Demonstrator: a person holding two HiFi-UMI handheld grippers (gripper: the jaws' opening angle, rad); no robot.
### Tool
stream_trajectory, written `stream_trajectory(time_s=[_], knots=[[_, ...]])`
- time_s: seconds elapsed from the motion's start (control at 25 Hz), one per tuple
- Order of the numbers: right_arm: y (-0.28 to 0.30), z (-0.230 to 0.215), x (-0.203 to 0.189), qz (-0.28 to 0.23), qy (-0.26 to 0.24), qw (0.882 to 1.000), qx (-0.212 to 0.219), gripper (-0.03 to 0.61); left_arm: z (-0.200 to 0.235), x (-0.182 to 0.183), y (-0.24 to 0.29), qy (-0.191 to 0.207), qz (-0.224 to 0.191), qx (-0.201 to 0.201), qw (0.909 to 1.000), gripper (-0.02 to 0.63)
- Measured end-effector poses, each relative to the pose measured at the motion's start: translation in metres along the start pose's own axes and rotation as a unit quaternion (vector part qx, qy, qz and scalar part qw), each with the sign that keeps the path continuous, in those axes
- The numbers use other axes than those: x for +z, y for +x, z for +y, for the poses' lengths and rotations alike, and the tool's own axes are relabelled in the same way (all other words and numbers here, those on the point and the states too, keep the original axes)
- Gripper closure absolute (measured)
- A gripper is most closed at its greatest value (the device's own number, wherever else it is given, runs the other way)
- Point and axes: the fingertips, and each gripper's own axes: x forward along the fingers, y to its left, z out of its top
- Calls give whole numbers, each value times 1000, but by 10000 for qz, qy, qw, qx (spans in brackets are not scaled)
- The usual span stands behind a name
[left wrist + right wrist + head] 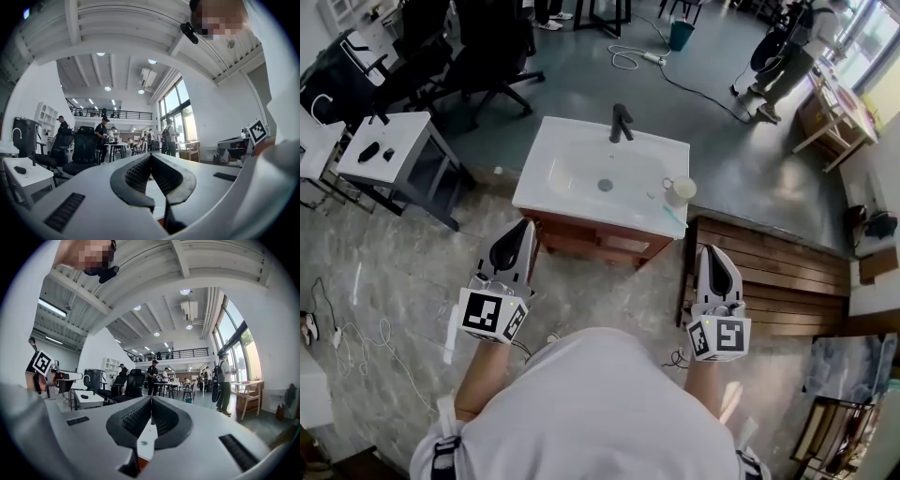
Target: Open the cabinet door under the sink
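A white sink top [581, 178] with a black faucet [621, 123] and a white cup [680, 190] sits on a reddish-brown cabinet [602, 244] whose front shows shut. My left gripper [525, 227] hovers just off the cabinet's front left corner, jaws shut and empty. My right gripper [711, 253] hangs to the right of the cabinet, above the slatted wood, also shut and empty. In the left gripper view the left gripper [151, 157] has its pads pressed together. The right gripper [151, 402] looks the same in the right gripper view, with the white sink top [143, 439] showing below it.
A white side table [405, 131] and black office chairs [487, 47] stand at the left and back. A slatted wooden platform [778, 272] lies right of the cabinet. Cables [356, 333] trail on the marble floor at left. A person [783, 56] stands far back right.
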Motion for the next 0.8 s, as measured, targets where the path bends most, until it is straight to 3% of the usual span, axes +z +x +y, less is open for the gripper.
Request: stream_trajectory(time_s=[0.16,0.32,0.8], knots=[[2,6,-1,-11,159,9998,77,546,-3,-9,0,-124,83,-59,9999,597],[11,17,-7,84,-8,9994,341,546,-13,-27,2,-69,228,-237,9994,597],[5,26,-12,148,242,9990,357,546,-26,-15,5,38,253,-517,9983,597]])
